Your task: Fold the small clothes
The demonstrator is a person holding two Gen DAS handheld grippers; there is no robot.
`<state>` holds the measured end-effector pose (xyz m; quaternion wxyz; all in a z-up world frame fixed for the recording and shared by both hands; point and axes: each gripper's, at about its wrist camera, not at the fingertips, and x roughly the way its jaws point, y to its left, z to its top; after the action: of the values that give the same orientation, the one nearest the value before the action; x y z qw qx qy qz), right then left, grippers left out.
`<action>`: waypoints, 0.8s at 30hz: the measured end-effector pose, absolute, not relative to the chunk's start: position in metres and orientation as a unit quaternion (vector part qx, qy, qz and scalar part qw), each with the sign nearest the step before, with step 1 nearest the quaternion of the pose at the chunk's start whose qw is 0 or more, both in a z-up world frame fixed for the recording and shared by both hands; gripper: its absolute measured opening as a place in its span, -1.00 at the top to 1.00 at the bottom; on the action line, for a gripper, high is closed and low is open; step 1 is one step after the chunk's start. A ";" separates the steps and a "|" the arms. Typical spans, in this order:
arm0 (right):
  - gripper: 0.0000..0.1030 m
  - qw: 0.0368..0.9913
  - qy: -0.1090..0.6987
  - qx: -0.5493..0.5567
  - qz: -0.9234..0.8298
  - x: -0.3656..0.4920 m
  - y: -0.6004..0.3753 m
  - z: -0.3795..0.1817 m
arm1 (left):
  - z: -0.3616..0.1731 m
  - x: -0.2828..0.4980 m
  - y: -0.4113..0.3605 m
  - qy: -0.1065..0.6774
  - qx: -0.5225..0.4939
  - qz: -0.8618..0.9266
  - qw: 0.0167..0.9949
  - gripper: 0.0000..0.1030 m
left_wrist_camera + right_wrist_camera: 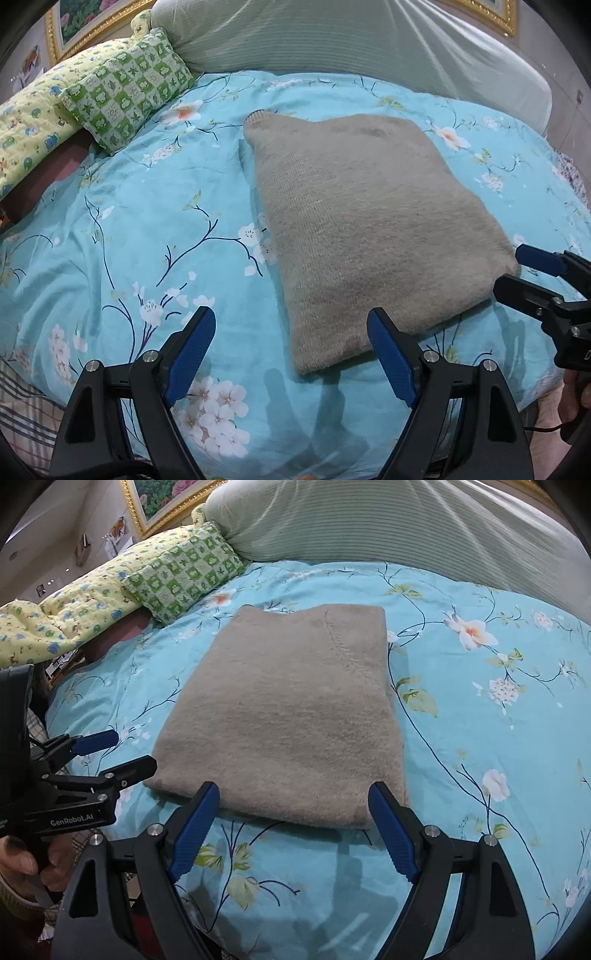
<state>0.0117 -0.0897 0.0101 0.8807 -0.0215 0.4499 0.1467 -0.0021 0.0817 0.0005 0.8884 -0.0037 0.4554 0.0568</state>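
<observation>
Grey folded sweater (pixel 288 716) lies flat just beyond both spread, empty grippers, left (pixel 291 325) and right (pixel 295 801).

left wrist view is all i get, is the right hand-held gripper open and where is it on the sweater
Observer: The right hand-held gripper is open, jaws spread at the near edge of the grey sweater, holding nothing.
Operator: any seam or detail on top i can't see
Observer: Yes, a curved stitched seam runs down from the far edge, near the far right corner.
Operator: is my gripper touching the cloth
Observer: The left hand-held gripper sits open beside the sweater's near left corner; whether it touches, I can't tell.
</observation>
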 end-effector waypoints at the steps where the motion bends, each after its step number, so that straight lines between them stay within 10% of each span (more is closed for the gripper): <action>1: -0.61 0.880 0.451 -0.022 0.147 0.013 -0.089 0.010 | 0.000 -0.001 0.081 0.456 -0.001 0.057 0.888 -0.64; 24: -0.61 0.875 0.459 -0.021 0.153 0.032 -0.085 0.009 | 0.011 0.011 0.086 0.448 -0.021 0.050 0.892 -0.64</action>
<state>0.0319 -0.0851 0.0087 0.8750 -0.0210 0.4588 0.1529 0.0113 0.0857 0.0107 0.8924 -0.0205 0.4480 0.0497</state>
